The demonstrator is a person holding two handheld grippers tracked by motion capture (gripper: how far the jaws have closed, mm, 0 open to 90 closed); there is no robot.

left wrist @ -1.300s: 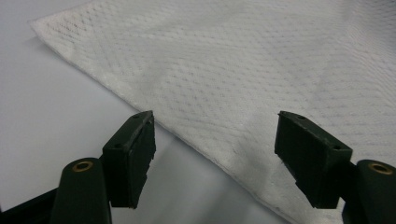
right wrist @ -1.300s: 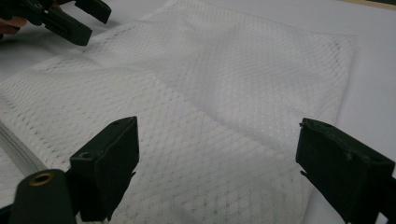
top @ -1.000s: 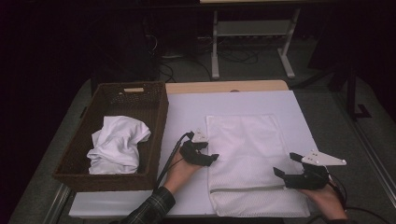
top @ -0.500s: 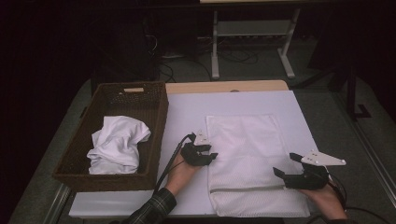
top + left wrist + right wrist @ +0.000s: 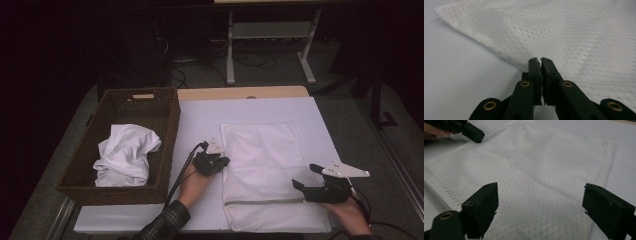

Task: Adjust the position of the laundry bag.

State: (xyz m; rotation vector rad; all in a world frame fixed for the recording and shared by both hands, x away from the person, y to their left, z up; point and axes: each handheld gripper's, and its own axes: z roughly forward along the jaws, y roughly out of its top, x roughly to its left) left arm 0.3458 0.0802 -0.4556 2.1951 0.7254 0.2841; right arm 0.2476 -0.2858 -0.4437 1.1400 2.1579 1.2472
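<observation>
A white mesh bag lies flat on the white table top, its zipper near the front end. My left gripper rests at the bag's left edge. Its jaws have just been closing, and in the left gripper view they meet with the edge of the mesh pinched between the tips. My right gripper is at the bag's right side near the zipper. Its jaws stand wide open over the mesh, with nothing gripped. The left gripper appears at the far edge there.
A brown wicker basket stands at the left of the table with a crumpled white cloth in it. A bare wooden strip runs along the table's far edge. Behind the table are a white metal frame and cables on the floor.
The left gripper's jaws have closed together on the bag's left edge. Both hands have stayed in place, and the right gripper is still open.
</observation>
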